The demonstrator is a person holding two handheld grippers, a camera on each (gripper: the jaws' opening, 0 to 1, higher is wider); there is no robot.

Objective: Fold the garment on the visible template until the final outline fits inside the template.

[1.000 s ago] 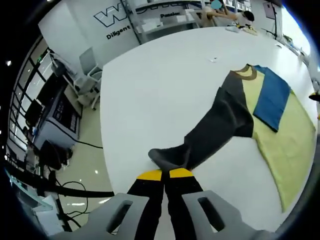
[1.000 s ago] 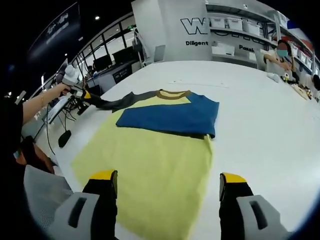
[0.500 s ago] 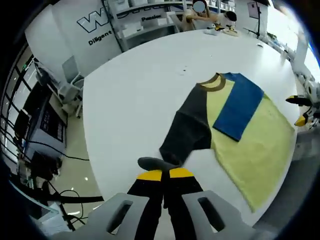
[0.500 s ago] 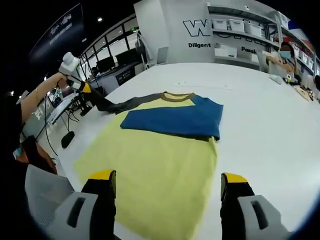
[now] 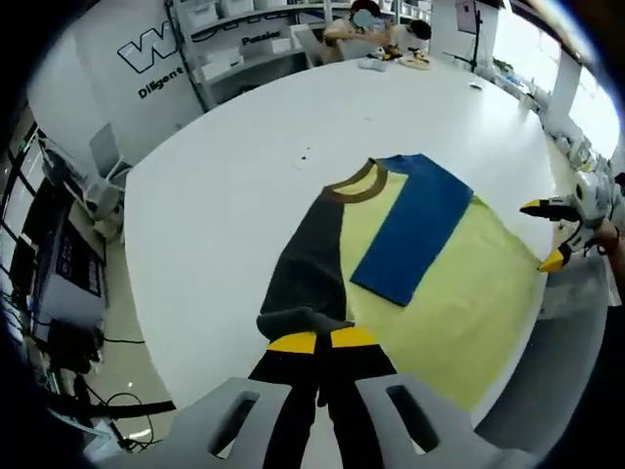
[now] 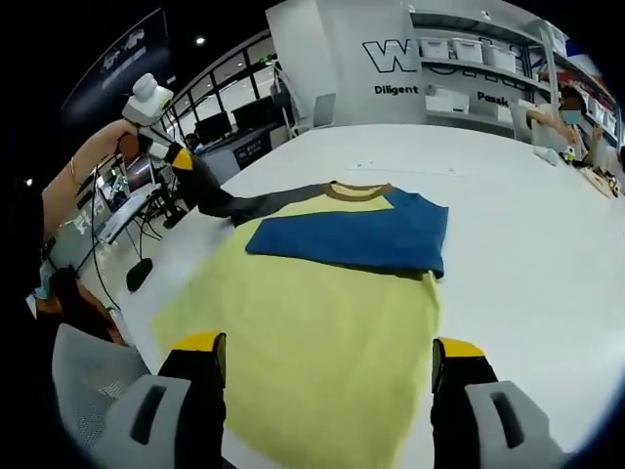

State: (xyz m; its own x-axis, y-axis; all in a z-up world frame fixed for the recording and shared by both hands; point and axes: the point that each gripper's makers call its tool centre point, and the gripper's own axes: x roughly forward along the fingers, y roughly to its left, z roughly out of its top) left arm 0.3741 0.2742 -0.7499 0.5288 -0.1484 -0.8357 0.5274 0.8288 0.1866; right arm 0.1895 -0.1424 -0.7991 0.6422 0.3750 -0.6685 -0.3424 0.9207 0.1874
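Dark sleeve swinging in over the shirt

Left gripper (image 5: 323, 341) clamps the grey sleeve (image 5: 303, 278) cuff, now lifted toward the yellow body (image 6: 312, 322); right gripper (image 6: 327, 357) hangs open, shirt ahead between its jaws.

The left gripper (image 5: 322, 340) is raised above the table, jaws pinched together on the dark sleeve (image 5: 305, 274). The right gripper (image 6: 327, 354) hovers low, jaws spread wide.
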